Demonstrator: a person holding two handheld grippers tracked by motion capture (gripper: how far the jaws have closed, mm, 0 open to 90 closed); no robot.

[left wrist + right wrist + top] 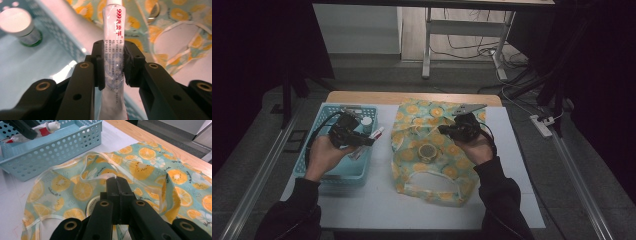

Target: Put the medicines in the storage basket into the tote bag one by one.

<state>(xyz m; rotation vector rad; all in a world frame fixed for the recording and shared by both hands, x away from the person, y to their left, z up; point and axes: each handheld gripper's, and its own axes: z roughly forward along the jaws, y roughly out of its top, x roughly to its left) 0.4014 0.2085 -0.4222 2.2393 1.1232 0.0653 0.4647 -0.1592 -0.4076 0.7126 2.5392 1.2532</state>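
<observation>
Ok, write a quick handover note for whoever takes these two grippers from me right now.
Left gripper: shut on the ointment tube, held up over the blue basket, cap end toward the bag.
Right gripper: shut on the white trim of the orange-print bag, which lies flat on the table beside the basket.
In the basket: a small white-capped bottle.
On the bag: a roll of tape.
Done: tube picked up, bag edge gripped.
Left, probably: lift the bag's opening, put the tube inside, then go back for the bottle.
</observation>
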